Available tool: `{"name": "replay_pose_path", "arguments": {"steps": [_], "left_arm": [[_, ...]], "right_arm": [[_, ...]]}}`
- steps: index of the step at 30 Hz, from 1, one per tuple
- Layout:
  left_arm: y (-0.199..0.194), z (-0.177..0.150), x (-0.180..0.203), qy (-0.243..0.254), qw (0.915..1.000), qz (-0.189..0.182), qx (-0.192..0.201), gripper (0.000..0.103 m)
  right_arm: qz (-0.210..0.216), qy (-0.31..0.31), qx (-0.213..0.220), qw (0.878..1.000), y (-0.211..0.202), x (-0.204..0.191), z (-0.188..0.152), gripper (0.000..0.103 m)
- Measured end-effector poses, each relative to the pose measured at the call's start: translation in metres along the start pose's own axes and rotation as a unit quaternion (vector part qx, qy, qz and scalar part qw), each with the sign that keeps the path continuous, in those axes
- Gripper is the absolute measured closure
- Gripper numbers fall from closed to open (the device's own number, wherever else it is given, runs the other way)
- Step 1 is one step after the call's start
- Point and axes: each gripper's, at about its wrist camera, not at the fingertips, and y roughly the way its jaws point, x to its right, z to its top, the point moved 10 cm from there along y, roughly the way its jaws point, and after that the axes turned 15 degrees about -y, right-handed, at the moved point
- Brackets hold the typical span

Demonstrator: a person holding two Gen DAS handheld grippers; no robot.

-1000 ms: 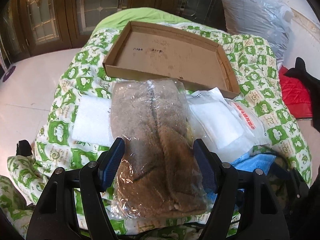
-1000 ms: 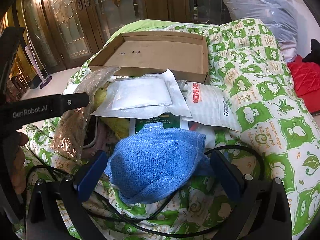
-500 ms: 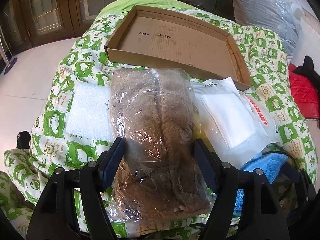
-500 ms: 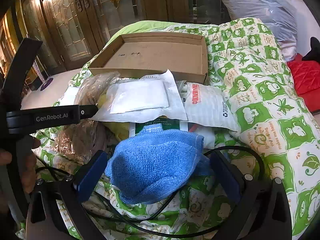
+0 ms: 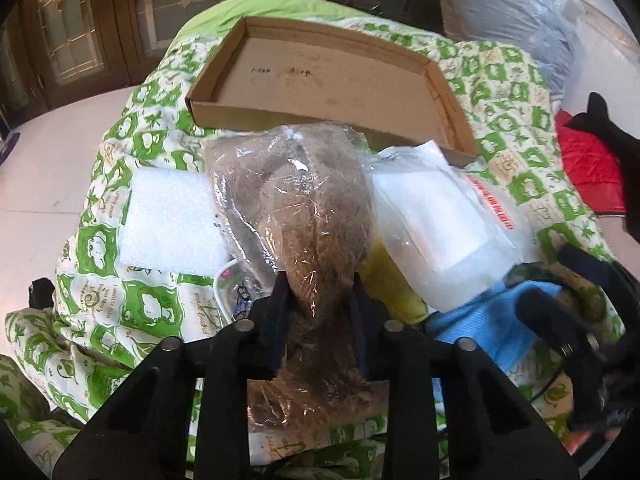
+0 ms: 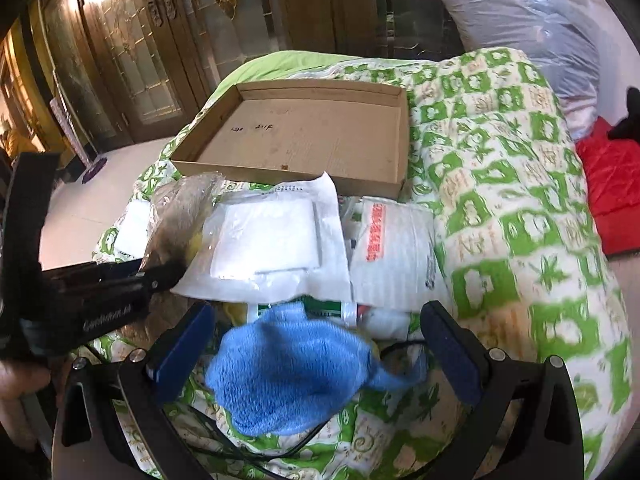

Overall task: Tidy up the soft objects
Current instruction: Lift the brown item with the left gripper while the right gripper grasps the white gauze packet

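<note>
A brown plush item in a clear plastic bag lies on the green and white quilt. My left gripper is shut on its near end, the bag pinched between both pads. In the right wrist view the same bag shows at the left, with the left gripper on it. A blue towel lies between the fingers of my right gripper, which stands open and does not touch it. A shallow cardboard tray sits behind the pile; the tray holds nothing.
A white foam sheet lies left of the bag. White plastic packets and one with red print lie before the tray. Something yellow pokes out underneath. A black cable runs beneath the towel. A red item lies right.
My left gripper has closed on the brown bagged plush, squeezing its near end narrow. The right gripper has shifted slightly and stays open around the blue towel.
</note>
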Motion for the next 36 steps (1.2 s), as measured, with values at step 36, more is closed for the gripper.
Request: {"name": "replay_pose_path", "arguments": {"steps": [36], "left_arm": [[-0.001,0.006,-0.015,-0.013,0.9999,0.005,-0.005,0.079]], "right_arm": [[0.075,-0.069,-0.071,0.992,0.081,-0.032,0.035,0.024]]}}
